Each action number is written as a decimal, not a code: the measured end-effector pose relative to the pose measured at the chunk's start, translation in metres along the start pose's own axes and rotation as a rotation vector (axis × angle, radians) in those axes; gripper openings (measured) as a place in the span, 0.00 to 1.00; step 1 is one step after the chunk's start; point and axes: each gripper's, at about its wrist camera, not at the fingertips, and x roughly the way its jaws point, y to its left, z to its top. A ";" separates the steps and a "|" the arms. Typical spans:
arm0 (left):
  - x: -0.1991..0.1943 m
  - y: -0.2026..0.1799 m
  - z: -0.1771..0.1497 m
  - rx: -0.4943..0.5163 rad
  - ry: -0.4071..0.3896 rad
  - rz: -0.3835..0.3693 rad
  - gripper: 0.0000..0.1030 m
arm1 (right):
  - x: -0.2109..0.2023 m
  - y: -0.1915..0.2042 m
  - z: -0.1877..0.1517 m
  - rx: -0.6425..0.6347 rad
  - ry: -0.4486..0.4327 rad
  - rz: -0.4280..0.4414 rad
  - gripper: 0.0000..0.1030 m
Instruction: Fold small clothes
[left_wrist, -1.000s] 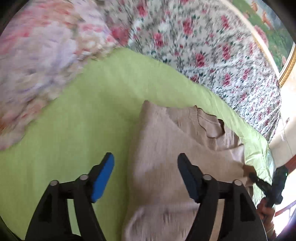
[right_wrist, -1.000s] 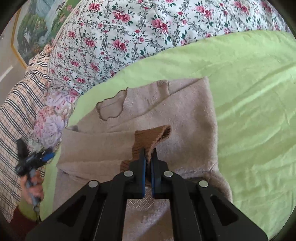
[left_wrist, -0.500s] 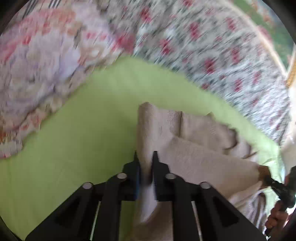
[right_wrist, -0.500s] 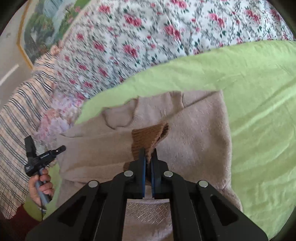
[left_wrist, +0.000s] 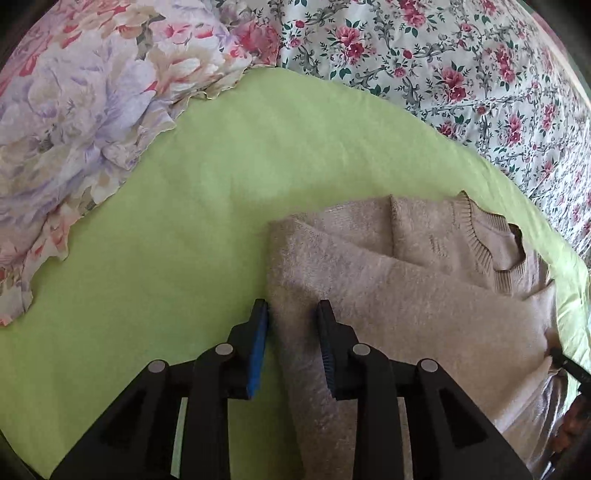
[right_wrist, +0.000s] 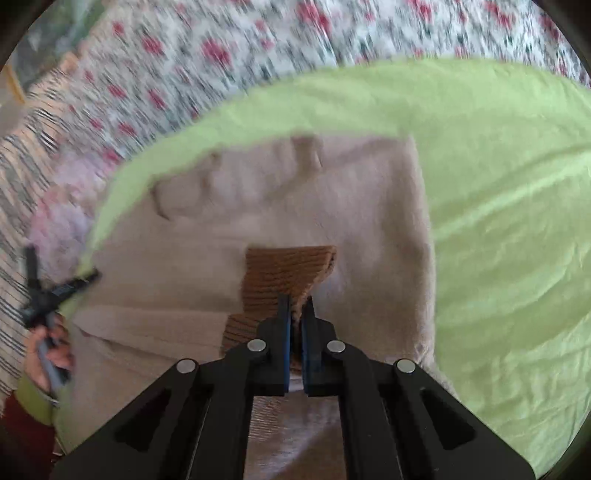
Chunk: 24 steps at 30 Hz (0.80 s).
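bright daylight; left view sharp, right view motion-blurred; fisheye-curved edges.

Beige knit sweater (left_wrist: 424, 291), fuzzy, lying flat on green sheet (left_wrist: 177, 229) w/ sleeves folded across chest. Ribbed neckline at far end; brown ribbed cuff (right_wrist: 288, 273) partly raised off body.

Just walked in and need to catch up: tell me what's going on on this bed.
A person with a gripper in each hand is folding a beige sweater spread on a green sheet. The right gripper is shut on the sweater's brown ribbed cuff, holding the sleeve over the body. The left gripper has its fingers apart, straddling the folded side edge. The fold is only partly done.
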 end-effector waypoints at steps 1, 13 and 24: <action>-0.006 0.002 -0.002 -0.008 0.000 -0.012 0.25 | -0.005 -0.001 -0.001 0.010 -0.011 -0.001 0.05; -0.048 -0.027 -0.050 0.101 0.014 0.024 0.27 | 0.006 0.033 0.006 0.019 0.045 0.017 0.06; -0.117 -0.012 -0.086 0.066 -0.027 -0.036 0.34 | -0.080 0.007 -0.029 0.102 -0.066 0.201 0.06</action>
